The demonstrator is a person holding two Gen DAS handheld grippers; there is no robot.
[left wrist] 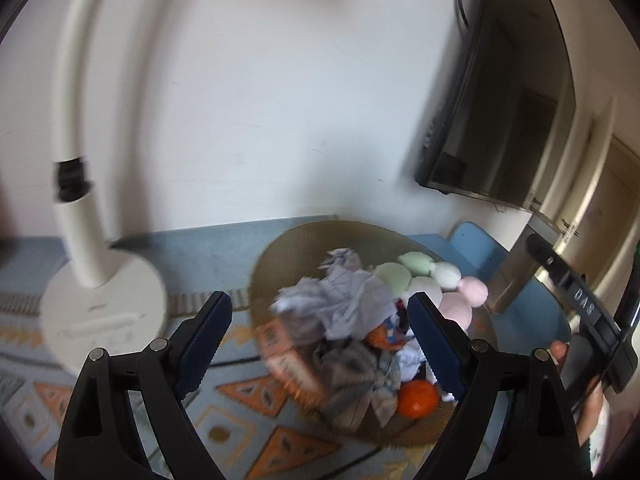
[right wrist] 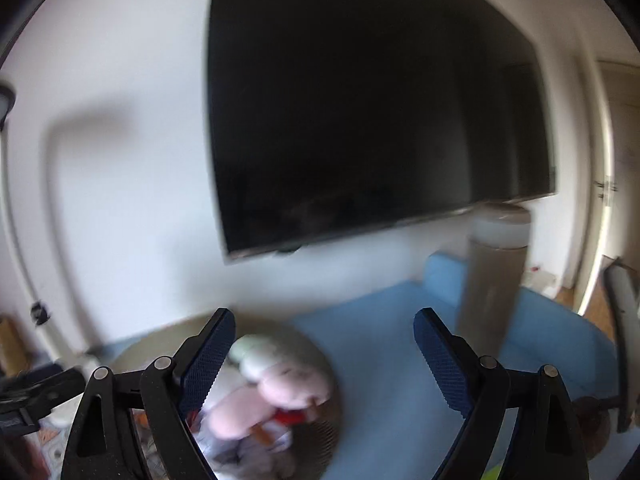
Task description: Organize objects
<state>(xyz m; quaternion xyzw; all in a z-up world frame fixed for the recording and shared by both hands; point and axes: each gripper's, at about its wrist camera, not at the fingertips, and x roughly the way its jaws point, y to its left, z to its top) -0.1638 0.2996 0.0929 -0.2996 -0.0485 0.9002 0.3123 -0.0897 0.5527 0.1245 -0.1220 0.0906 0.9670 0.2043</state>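
Woven brown basket (left wrist: 280, 256) sits at lower centre of the left view, heaped with crumpled cloth (left wrist: 344, 300), pastel plush balls (left wrist: 420, 280) and an orange (left wrist: 418, 398). Left claw (left wrist: 320, 344) hangs released before it; right claw (right wrist: 322, 358) is likewise released, grasping nothing.

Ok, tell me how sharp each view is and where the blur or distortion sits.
Left wrist: fingers sharp, basket contents and lamp motion-smeared, orange fairly clear, fisheye bends the lamp pole. Right wrist: blurrier overall, plush toy and bottle smeared, TV edges soft and bowed, only the fingers crisp.
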